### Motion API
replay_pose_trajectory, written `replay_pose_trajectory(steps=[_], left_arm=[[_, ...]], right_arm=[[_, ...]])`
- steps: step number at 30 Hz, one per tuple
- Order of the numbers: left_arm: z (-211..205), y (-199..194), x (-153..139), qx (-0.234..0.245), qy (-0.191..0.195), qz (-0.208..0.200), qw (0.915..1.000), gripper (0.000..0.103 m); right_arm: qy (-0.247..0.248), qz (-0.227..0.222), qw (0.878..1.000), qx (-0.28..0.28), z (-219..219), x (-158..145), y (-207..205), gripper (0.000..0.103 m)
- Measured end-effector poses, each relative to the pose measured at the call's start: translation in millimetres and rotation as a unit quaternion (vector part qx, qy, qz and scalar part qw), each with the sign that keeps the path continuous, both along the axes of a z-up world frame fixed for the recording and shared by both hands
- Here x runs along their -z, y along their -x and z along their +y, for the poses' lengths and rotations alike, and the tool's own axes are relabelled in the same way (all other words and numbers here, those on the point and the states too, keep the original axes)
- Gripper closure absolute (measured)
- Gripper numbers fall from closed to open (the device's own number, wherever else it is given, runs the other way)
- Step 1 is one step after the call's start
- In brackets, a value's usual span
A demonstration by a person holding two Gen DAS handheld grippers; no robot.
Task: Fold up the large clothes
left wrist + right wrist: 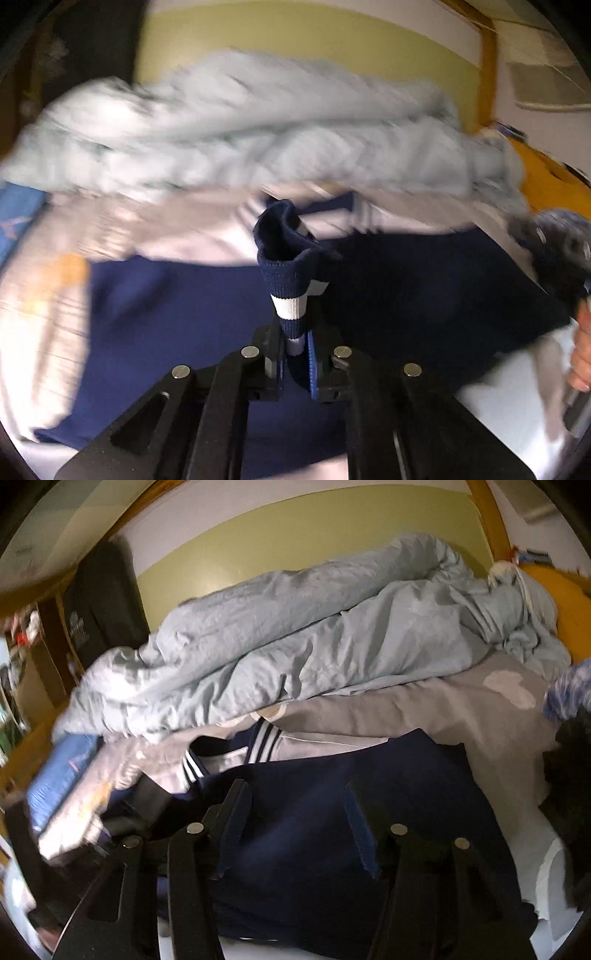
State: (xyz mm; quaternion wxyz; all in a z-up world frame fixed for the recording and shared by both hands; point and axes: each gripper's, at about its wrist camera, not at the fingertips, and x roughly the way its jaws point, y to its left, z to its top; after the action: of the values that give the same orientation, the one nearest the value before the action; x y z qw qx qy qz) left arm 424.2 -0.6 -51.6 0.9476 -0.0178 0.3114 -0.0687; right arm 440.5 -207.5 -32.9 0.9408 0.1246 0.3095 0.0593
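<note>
On the bed, item by item:

Navy jacket (321,812): spread flat over the grey sheet (424,709), front of the bed, laid out so it can be folded. Striped collar (264,740) at the far edge, towards the duvet.

Sleeve cuff (291,295): ribbed, navy with a white band, standing up off the jacket because it is being carried, probably across the body for a fold.

Left gripper (295,354): jaws pressed together, pinching the cuff's end.

Right gripper (295,823): jaws spread wide, nothing between them, hovering low over the jacket body, seemingly ready to steady it or take an edge.

Pale blue duvet (295,642): bunched along the green wall (295,531), pushed clear of the working space.

Yellow pillow (569,616): far right corner.
</note>
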Motion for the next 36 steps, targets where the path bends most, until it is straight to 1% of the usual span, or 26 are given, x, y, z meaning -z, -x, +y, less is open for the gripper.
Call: replay_pose_trajectory(steps=[1, 4, 5, 8, 9, 11, 12, 13, 15, 17, 19, 20, 21, 22, 23, 24, 25, 26, 27, 28, 29, 30, 32, 34, 35, 36], left_arm=[[16, 0, -5, -0.019, 0.008, -0.009, 0.9997, 0.093], [59, -6, -11, -0.062, 0.027, -0.012, 0.9976, 0.093], [71, -8, -10, -0.082, 0.019, -0.009, 0.9964, 0.093], [86, -18, -2, -0.115, -0.039, 0.025, 0.9923, 0.093], [95, -22, 4, -0.127, -0.039, 0.043, 0.9903, 0.093], [109, -28, 13, -0.136, -0.008, 0.071, 0.9881, 0.092], [119, -32, 19, -0.137, 0.017, 0.090, 0.9864, 0.092], [122, -31, 22, -0.138, 0.027, 0.094, 0.9856, 0.092], [127, -29, 26, -0.135, 0.043, 0.098, 0.9851, 0.090], [126, -28, 26, -0.134, 0.041, 0.096, 0.9855, 0.086], [123, -26, 23, -0.134, 0.030, 0.089, 0.9865, 0.081], [122, -27, 23, -0.134, 0.025, 0.087, 0.9868, 0.074], [120, -25, 21, -0.138, 0.016, 0.081, 0.9869, 0.058], [119, -25, 19, -0.144, 0.010, 0.076, 0.9866, 0.045], [118, -22, 15, -0.155, 0.003, 0.062, 0.9860, 0.022], [119, -19, 11, -0.161, -0.001, 0.051, 0.9856, 0.014], [120, -14, 5, -0.171, -0.004, 0.030, 0.9848, 0.014], [121, -12, 1, -0.174, -0.004, 0.024, 0.9845, 0.014], [123, -10, -3, -0.174, -0.001, 0.017, 0.9847, 0.014], [125, -8, -6, -0.169, 0.006, 0.011, 0.9855, 0.014], [126, -7, -7, -0.165, 0.013, 0.007, 0.9861, 0.014], [127, -5, -9, -0.162, 0.018, 0.004, 0.9866, 0.014], [125, -5, -9, -0.162, 0.014, 0.003, 0.9867, 0.014], [123, -3, -10, -0.154, 0.004, 0.002, 0.9880, 0.014], [121, -4, -10, -0.152, 0.000, 0.001, 0.9884, 0.014], [116, -4, -9, -0.149, -0.008, -0.001, 0.9888, 0.014]], right_arm=[[0.008, 0.004, 1.000, -0.001, 3, 1, -1, 0.049], [0.024, 0.023, 0.999, -0.005, 9, 7, -4, 0.048], [0.029, 0.033, 0.999, -0.001, 10, 10, -6, 0.047], [0.034, 0.087, 0.995, 0.023, 7, 28, -16, 0.046], [0.033, 0.111, 0.993, 0.032, 5, 37, -21, 0.046], [0.035, 0.146, 0.988, 0.035, 3, 55, -28, 0.046], [0.036, 0.153, 0.987, 0.036, 2, 59, -29, 0.047], [0.037, 0.156, 0.986, 0.037, 2, 61, -30, 0.047], [0.046, 0.153, 0.986, 0.037, 3, 60, -30, 0.047], [0.061, 0.150, 0.986, 0.045, 2, 59, -29, 0.048], [0.098, 0.140, 0.982, 0.078, -3, 53, -27, 0.048], [0.116, 0.133, 0.980, 0.092, -8, 50, -26, 0.048], [0.127, 0.125, 0.979, 0.102, -15, 44, -25, 0.047], [0.125, 0.118, 0.979, 0.109, -26, 38, -23, 0.047], [0.114, 0.113, 0.980, 0.118, -38, 32, -20, 0.047], [0.104, 0.112, 0.980, 0.126, -49, 27, -17, 0.046], [0.094, 0.113, 0.981, 0.127, -61, 23, -15, 0.046], [0.087, 0.118, 0.982, 0.117, -68, 22, -14, 0.043], [0.083, 0.132, 0.983, 0.093, -73, 23, -14, 0.038], [0.084, 0.150, 0.983, 0.064, -73, 26, -14, 0.037], [0.090, 0.168, 0.981, 0.031, -70, 31, -15, 0.036], [0.097, 0.176, 0.980, 0.007, -65, 35, -14, 0.036], [0.092, 0.185, 0.979, 0.006, -62, 42, -18, 0.036], [0.092, 0.209, 0.974, 0.014, -61, 54, -24, 0.045], [0.112, 0.216, 0.970, 0.020, -59, 59, -26, 0.057], [0.125, 0.216, 0.968, 0.029, -60, 61, -26, 0.078]])
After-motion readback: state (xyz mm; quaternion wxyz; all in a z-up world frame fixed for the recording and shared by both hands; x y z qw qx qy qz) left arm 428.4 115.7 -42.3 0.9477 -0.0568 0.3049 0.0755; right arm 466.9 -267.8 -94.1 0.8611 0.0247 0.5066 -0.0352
